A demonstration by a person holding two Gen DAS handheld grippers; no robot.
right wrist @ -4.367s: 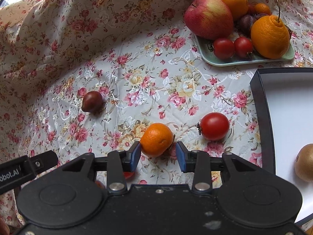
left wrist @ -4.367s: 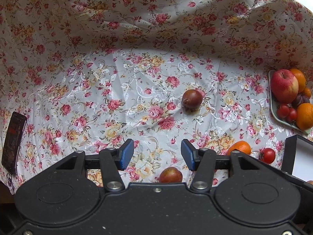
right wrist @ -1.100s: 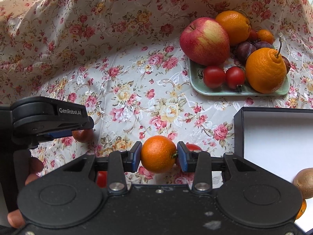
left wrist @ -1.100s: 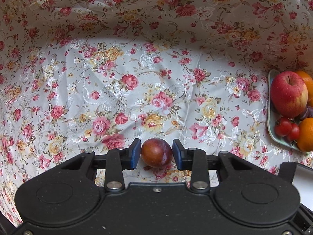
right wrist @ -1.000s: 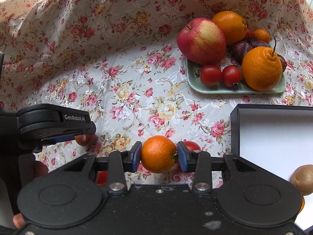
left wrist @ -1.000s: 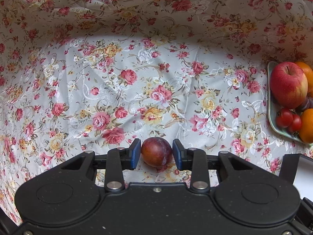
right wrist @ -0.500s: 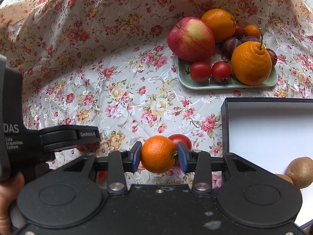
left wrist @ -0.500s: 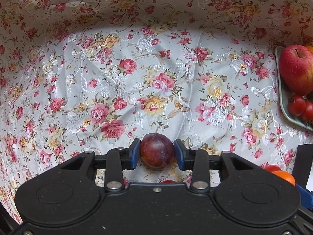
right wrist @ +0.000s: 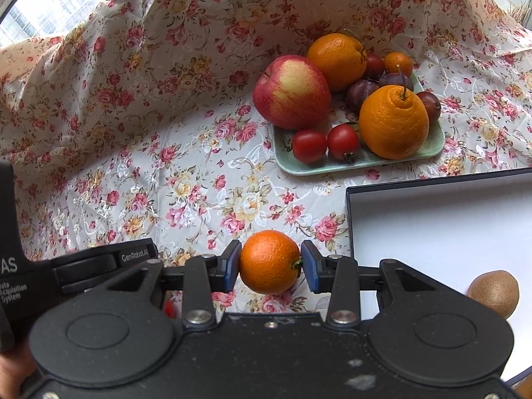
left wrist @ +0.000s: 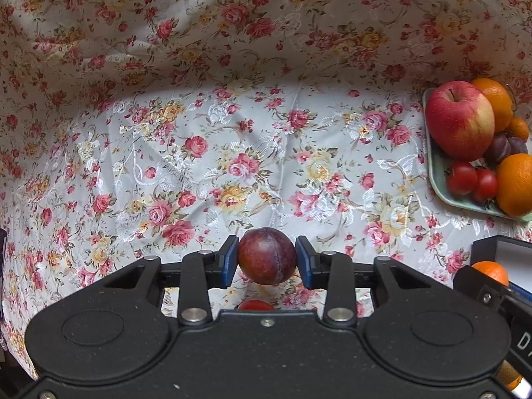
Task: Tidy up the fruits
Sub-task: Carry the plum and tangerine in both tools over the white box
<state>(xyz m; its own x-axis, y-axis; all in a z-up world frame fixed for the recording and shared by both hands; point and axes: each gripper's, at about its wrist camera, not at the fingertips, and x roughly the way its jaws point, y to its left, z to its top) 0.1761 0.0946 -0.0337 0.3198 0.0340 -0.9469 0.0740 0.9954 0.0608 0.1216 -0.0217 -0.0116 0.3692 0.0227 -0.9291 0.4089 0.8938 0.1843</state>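
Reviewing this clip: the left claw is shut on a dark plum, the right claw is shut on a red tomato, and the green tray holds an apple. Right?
Not quite. The right claw is shut on a small orange, not a tomato, as the right wrist view shows. The rest stands: the left claw is shut on the dark plum, and the green tray holds an apple.

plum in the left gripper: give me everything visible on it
The plum is round, dark red-purple with a mottled, faintly speckled skin and a seam line running down its front. It looks whole and unbruised. It sits clamped between the left gripper's blue fingers, one pad on each side, held clear above the floral tablecloth. Nothing else touches it. A red fruit shows partly below it.
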